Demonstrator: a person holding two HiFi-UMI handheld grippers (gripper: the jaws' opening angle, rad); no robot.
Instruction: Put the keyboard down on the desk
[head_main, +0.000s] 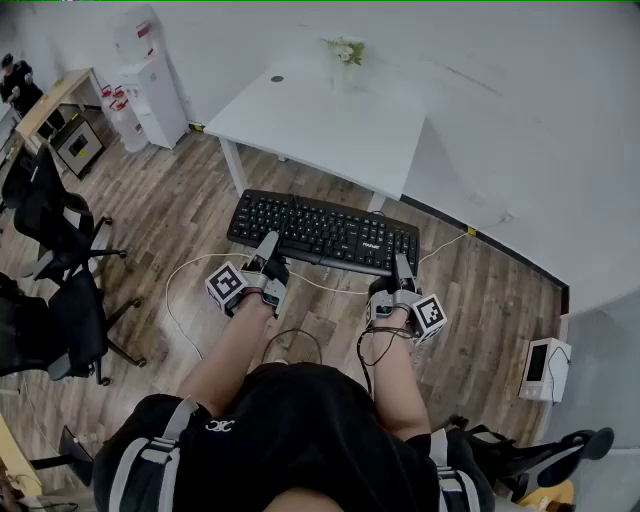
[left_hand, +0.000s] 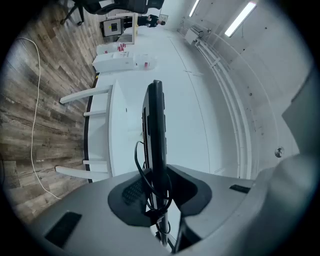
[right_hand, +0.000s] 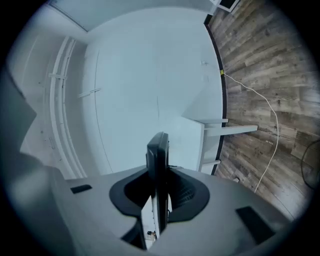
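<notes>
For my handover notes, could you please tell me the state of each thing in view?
keyboard: held in the air, not yet on the desk
left gripper: shut on the keyboard
right gripper: shut on the keyboard
vase of flowers: upright on the desk

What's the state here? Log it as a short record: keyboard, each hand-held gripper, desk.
keyboard: black, held up over the wooden floor, short of the desk, not yet on it
left hand-held gripper: shut on the keyboard's near edge, left part
right hand-held gripper: shut on the keyboard's near edge, right part
desk: white, beyond the keyboard; flower vase at its far side
</notes>
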